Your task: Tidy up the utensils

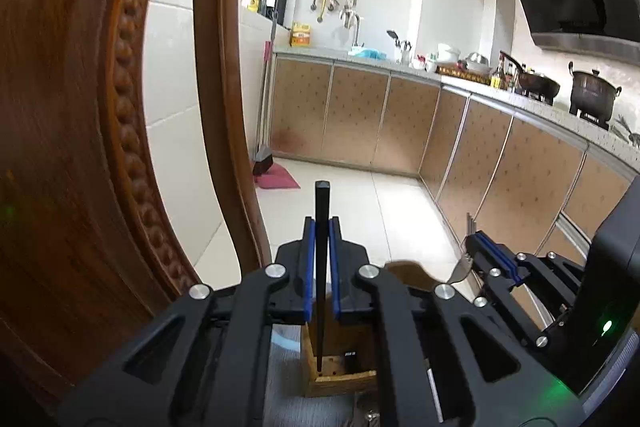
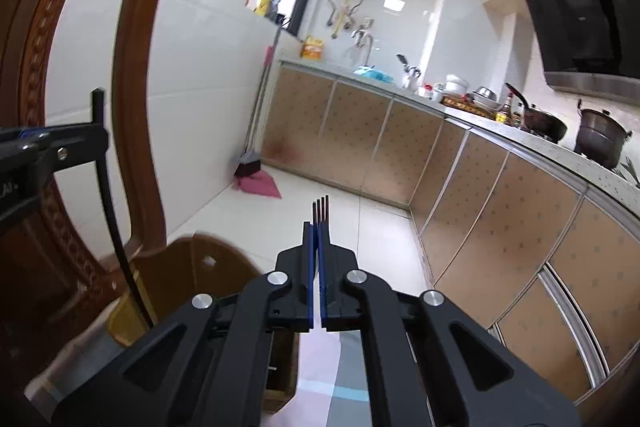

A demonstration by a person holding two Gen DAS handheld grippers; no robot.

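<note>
My left gripper (image 1: 321, 227) is shut on a black chopstick (image 1: 321, 267) held upright, its lower tip down inside a wooden utensil holder (image 1: 340, 377) below the fingers. My right gripper (image 2: 315, 231) is shut on a metal fork (image 2: 321, 207), tines up past the fingertips. In the left wrist view the right gripper (image 1: 476, 241) stands to the right with the fork (image 1: 464, 267) in it. In the right wrist view the left gripper (image 2: 80, 137) is at the left edge with the chopstick (image 2: 108, 195), and the holder (image 2: 282, 371) sits under my right fingers.
A carved wooden chair back (image 1: 80, 147) rises close on the left. A checked cloth (image 2: 336, 387) covers the table under the holder. Kitchen cabinets and counter (image 1: 500, 155) with pots (image 1: 592, 95) run along the right. A broom and pink cloth (image 1: 272, 171) lie on the tiled floor.
</note>
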